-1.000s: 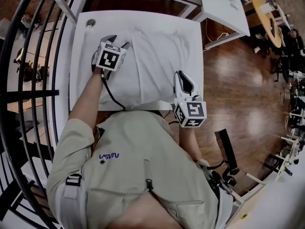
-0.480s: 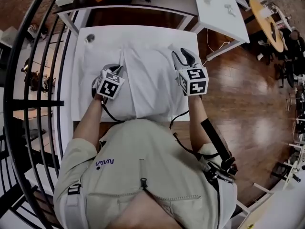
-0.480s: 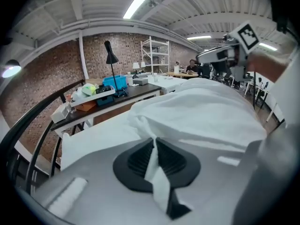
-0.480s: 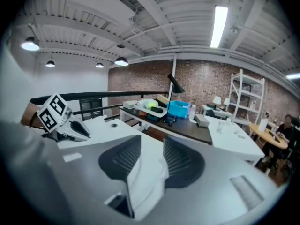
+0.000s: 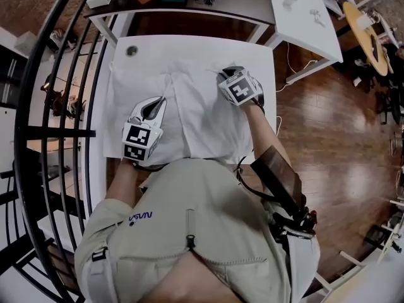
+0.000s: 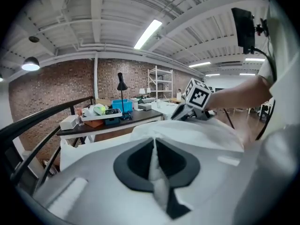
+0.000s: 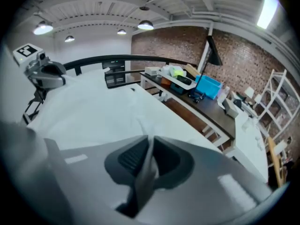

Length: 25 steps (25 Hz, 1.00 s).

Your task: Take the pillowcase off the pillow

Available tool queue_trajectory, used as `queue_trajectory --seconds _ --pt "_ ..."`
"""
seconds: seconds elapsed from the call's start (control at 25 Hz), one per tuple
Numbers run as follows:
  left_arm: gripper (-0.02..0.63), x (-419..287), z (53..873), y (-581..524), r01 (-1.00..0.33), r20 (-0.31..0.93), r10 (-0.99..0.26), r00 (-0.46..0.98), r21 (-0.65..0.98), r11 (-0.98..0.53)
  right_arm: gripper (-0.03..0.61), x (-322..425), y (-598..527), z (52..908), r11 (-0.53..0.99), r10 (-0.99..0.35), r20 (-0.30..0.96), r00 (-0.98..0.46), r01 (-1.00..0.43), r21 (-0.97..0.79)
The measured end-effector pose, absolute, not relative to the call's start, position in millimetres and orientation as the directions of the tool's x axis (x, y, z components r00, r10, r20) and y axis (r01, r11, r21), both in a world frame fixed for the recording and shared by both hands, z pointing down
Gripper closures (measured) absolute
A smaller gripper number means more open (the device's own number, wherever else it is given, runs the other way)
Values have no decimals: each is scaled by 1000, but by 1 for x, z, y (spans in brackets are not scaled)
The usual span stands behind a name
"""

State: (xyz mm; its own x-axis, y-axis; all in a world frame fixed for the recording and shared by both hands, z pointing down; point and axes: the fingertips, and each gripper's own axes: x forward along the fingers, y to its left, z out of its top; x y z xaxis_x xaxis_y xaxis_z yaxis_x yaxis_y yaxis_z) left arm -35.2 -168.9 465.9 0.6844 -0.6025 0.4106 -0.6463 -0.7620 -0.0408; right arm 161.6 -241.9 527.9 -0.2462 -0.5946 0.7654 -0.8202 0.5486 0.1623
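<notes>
One pillowcase (image 5: 192,115) — one desk lamp (image 6: 122,86)

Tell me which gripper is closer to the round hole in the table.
Left. The left gripper, shut on the pillowcase, is on the person's side of the round hole; the right gripper, jaws closing on the same cloth, is farther right.

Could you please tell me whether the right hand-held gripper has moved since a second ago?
Yes. The right hand-held gripper went from the near edge of the white table towards its far edge, jaws closing on the pillowcase fabric.
</notes>
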Motion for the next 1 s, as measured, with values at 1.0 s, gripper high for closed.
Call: queue_trajectory --seconds 1.0 --pt "591 -53 488 -247 -680 386 -604 697 87 -728 570 301 -230 540 124 -752 649 119 -941 316"
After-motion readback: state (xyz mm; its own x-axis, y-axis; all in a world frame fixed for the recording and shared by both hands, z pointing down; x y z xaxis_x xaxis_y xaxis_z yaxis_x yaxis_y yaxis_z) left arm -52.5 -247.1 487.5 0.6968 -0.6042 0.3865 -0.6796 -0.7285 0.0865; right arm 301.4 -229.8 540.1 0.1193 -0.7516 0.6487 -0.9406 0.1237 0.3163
